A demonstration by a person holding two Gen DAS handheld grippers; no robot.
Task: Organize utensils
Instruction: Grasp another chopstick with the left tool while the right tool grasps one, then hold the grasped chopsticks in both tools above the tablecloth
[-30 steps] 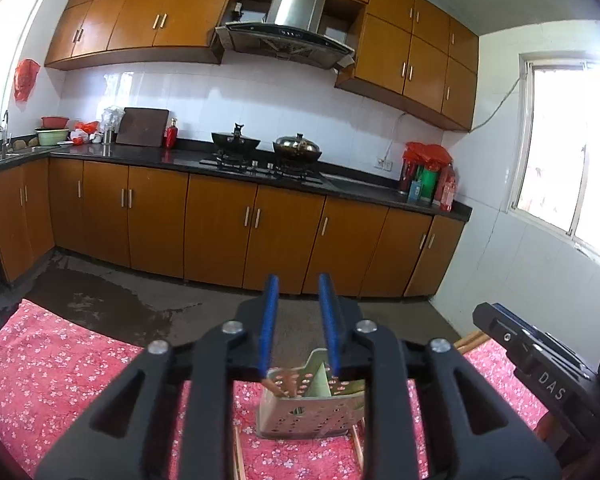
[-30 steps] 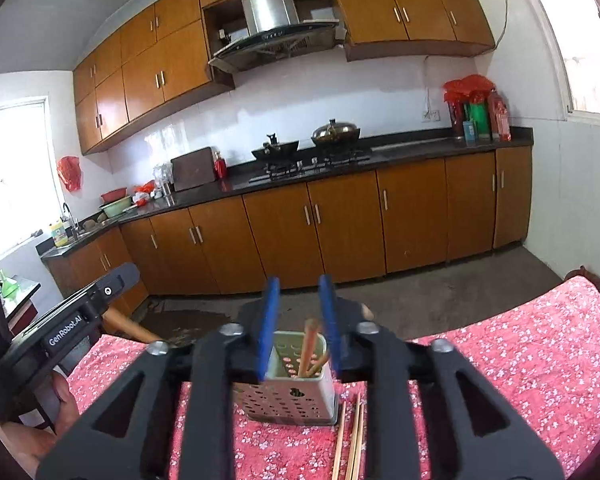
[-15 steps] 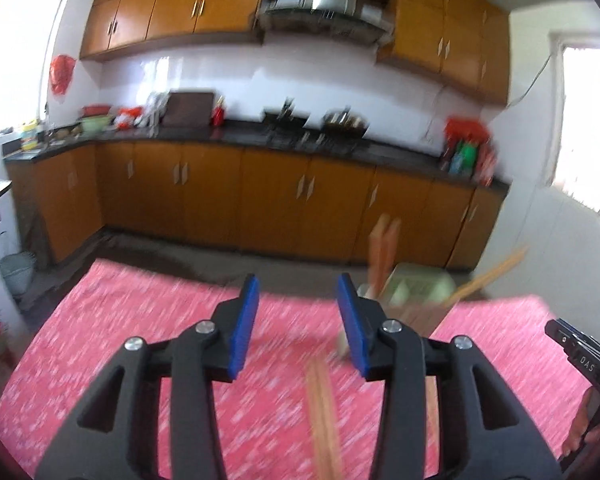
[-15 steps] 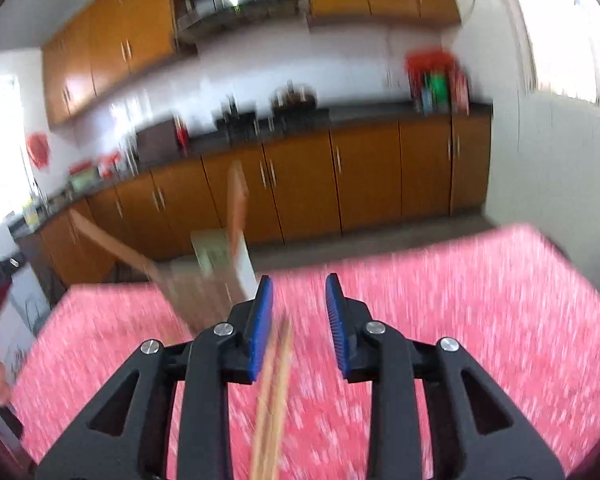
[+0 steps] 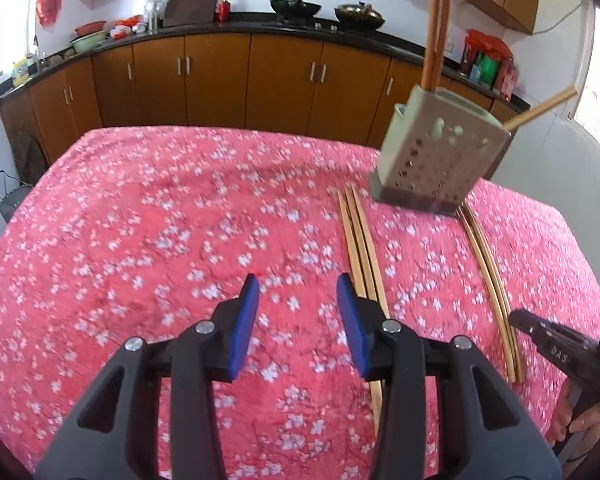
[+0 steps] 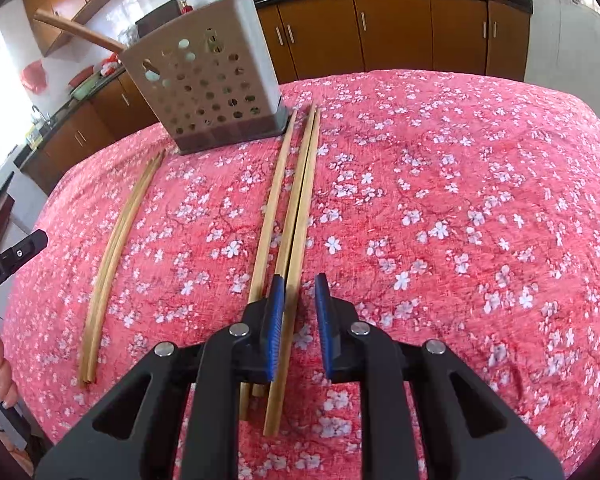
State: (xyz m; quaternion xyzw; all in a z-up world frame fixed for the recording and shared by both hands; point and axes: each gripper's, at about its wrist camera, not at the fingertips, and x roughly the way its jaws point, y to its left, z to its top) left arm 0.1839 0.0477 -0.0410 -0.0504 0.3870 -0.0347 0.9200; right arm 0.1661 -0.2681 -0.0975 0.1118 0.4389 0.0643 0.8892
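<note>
While hovering over the pink floral tabletop (image 5: 140,220), left tool (image 5: 298,320) partly open, empty, just left of three chopsticks (image 5: 360,248); perforated holder (image 5: 436,160) beyond, sticks inside

Seen from the right wrist: right tool (image 6: 300,316) closing, narrow gap, chopstick bundle (image 6: 296,216) running between pads, not yet pinched; holder (image 6: 208,80) behind; second pair (image 6: 116,240) lying well left
</note>
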